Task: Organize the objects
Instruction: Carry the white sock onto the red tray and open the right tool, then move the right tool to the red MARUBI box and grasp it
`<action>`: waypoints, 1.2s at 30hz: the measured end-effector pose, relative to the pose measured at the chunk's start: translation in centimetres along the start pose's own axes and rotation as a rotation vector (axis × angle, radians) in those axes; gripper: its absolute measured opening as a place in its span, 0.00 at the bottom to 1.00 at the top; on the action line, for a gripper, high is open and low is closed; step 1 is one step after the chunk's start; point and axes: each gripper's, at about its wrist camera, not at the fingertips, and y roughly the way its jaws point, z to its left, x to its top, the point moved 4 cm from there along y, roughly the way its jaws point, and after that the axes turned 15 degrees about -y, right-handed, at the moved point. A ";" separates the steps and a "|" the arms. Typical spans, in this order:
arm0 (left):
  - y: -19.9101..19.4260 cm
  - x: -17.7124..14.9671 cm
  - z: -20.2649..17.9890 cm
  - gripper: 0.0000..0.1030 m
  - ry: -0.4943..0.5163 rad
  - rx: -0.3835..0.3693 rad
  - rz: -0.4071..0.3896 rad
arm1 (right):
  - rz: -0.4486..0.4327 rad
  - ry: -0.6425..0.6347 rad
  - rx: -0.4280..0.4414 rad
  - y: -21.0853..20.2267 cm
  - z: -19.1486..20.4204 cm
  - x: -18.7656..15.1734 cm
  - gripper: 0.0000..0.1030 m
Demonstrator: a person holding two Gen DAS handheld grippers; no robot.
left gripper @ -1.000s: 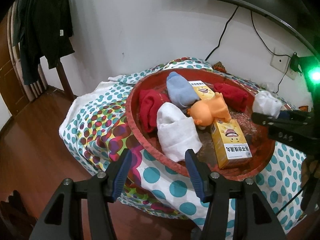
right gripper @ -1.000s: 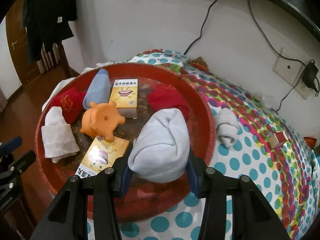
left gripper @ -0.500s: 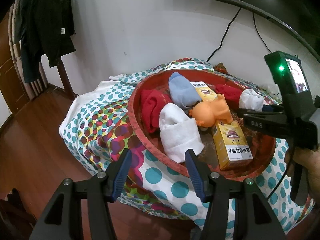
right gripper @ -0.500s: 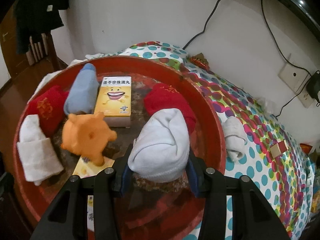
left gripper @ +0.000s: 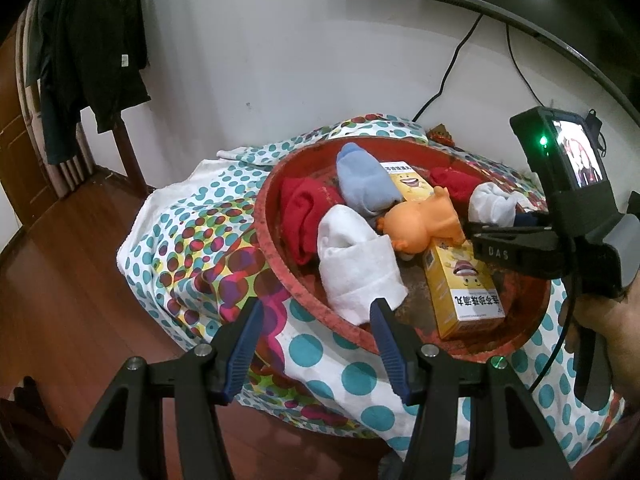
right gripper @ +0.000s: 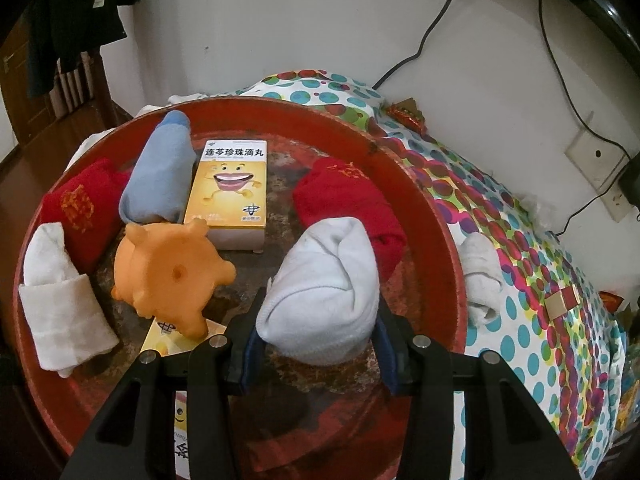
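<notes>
A round red tray [right gripper: 452, 264] [left gripper: 280, 276] lies on the spotted cloth. My right gripper [right gripper: 318, 344] is shut on a rolled white sock [right gripper: 324, 296] [left gripper: 490, 206], held over the tray's right part beside a red sock [right gripper: 348, 200]. In the tray lie another white sock [left gripper: 356, 264] [right gripper: 60, 304], a blue sock [right gripper: 158, 176], a second red sock [right gripper: 78, 208], an orange toy pig [right gripper: 168, 276] [left gripper: 424, 224] and two yellow boxes [right gripper: 232, 184] [left gripper: 464, 288]. My left gripper [left gripper: 316, 340] hangs open before the tray's near rim, nothing between its fingers.
One more white sock [right gripper: 482, 276] and a small tan block [right gripper: 560, 300] lie on the cloth [right gripper: 540, 248] right of the tray. A person's hand [left gripper: 600, 320] grips the right tool. Wall cables, a socket [right gripper: 592, 160] and hanging dark clothes [left gripper: 88, 40] stand behind.
The right gripper carried its white sock leftward and a little down, from the tray's rim to over the tray's inside. The left gripper stayed still.
</notes>
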 end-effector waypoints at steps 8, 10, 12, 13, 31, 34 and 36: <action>0.1 -0.1 -0.3 0.55 0.010 0.002 0.006 | -0.031 0.013 0.011 -0.9 0.1 0.0 0.54; 0.2 -0.2 -0.4 0.55 0.015 0.001 0.008 | -0.042 0.013 0.012 -1.3 0.0 0.0 0.64; 0.1 -0.2 -0.4 0.55 0.017 0.002 0.004 | -0.051 0.009 0.011 -1.8 0.0 -0.1 0.64; 0.1 -0.2 -0.5 0.55 0.020 0.001 0.002 | -0.057 0.012 0.016 -2.0 -0.1 -0.2 0.64; 0.1 -1.2 -2.0 0.55 0.097 0.018 -0.015 | -0.093 0.220 0.011 -5.0 -10.1 -12.5 0.68; 0.0 -1.6 -2.6 0.55 0.121 0.021 -0.018 | -0.041 0.277 -0.032 -4.0 -13.4 -16.0 0.68; -0.1 -1.8 -3.0 0.55 0.133 0.018 -0.022 | -0.011 0.316 -0.057 -3.4 -15.6 -17.9 0.68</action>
